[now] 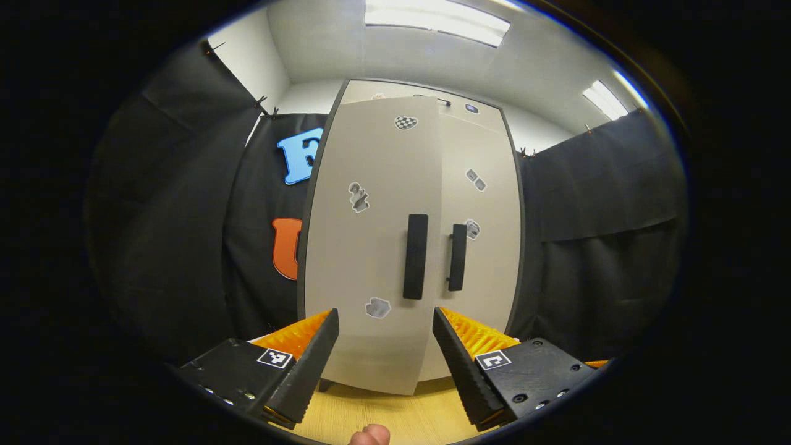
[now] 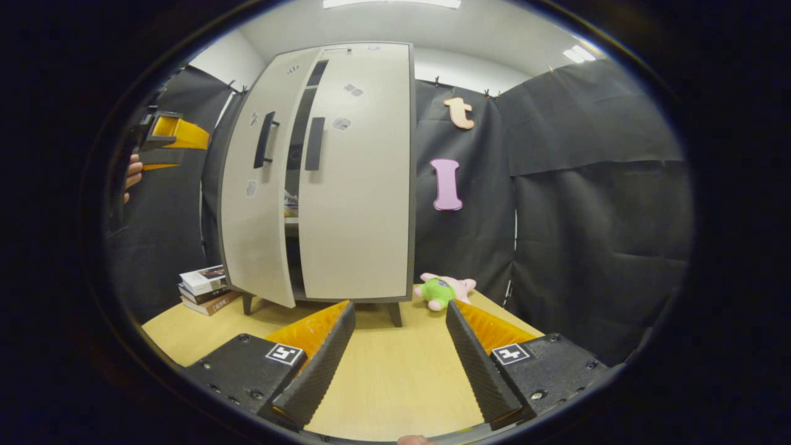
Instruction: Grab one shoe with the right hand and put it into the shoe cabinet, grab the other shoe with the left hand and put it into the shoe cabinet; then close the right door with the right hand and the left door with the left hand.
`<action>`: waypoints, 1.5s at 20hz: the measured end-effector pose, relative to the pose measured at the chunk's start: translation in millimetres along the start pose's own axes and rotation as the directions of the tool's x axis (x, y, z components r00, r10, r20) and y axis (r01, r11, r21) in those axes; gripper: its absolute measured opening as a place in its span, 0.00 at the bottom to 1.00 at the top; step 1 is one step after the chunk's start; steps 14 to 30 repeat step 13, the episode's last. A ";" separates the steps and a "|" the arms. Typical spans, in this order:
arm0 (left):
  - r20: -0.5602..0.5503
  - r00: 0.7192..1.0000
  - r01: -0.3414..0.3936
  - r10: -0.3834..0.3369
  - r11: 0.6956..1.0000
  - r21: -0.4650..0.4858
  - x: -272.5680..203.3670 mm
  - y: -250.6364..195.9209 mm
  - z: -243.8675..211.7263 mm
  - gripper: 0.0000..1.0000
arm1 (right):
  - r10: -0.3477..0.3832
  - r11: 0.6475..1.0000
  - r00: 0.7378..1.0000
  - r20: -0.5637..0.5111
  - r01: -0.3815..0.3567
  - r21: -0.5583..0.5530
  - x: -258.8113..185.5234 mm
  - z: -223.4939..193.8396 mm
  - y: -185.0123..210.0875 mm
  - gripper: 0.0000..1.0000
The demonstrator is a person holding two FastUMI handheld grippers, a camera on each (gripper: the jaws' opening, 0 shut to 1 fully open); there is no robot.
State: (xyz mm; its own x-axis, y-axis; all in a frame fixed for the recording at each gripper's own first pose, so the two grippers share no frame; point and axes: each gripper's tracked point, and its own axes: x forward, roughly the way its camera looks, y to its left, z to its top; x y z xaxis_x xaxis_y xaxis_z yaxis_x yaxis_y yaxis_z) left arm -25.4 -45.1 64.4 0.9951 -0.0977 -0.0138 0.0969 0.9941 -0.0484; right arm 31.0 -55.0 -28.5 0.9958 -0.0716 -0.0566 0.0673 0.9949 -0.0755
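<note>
1. Since both shoes seem to be away already (something pale sits on a shelf in the gap between the doors, too small to name), I judge the work to be at its last step, the closing of the doors.
2. From the right gripper view, the shoe cabinet [image 2: 346, 185] stands on the wooden table [image 2: 395, 371] at about 11 o'clock, with the right door [image 2: 358, 185] close to flush and the left door [image 2: 256, 204] swung out a little, leaving a dark slit between them.
3. From the left gripper view, that left door [image 1: 364, 247] faces the camera at 12 o'clock, its black handle [image 1: 416, 256] just beside the handle of the right door [image 1: 479, 235].
4. The next move, as I judge it, calls for the left gripper [image 1: 386, 321] to press flat on the left door and push it home without catching the handle.
5. That left gripper is spread wide with nothing between its fingers; whether it touches the door I cannot tell.
6. The right gripper [image 2: 400, 315] is likewise wide apart and empty, hanging over the table, well apart from the cabinet.
7. A green and pink plush toy [image 2: 442, 289] lies at 1 o'clock, a stack of books [image 2: 204, 287] at 10 o'clock.
</note>
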 end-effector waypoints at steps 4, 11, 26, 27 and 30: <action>-0.005 1.000 -0.001 0.001 0.999 0.051 -27.8 -12.6 -28.9 0.92 | 0.012 1.000 1.000 -0.004 -0.012 -0.006 -1.1 -0.8 2.5 0.96; -0.048 0.999 0.020 -0.015 0.992 0.122 -69.6 -38.6 -76.6 0.93 | 0.021 1.000 1.000 -0.009 -0.021 -0.011 -5.8 -3.6 7.2 0.96; -0.078 0.997 0.028 -0.020 0.995 0.098 -77.0 -45.3 -92.1 0.92 | 0.021 1.000 1.000 -0.009 -0.021 -0.009 -6.9 -3.8 8.1 0.96; -0.078 0.997 0.028 -0.020 0.995 0.098 -77.0 -45.3 -92.1 0.92 | 0.021 1.000 1.000 -0.009 -0.021 -0.009 -6.9 -3.8 8.1 0.96; -0.078 0.997 0.028 -0.020 0.995 0.098 -77.0 -45.3 -92.1 0.92 | 0.021 1.000 1.000 -0.009 -0.021 -0.009 -6.9 -3.8 8.1 0.96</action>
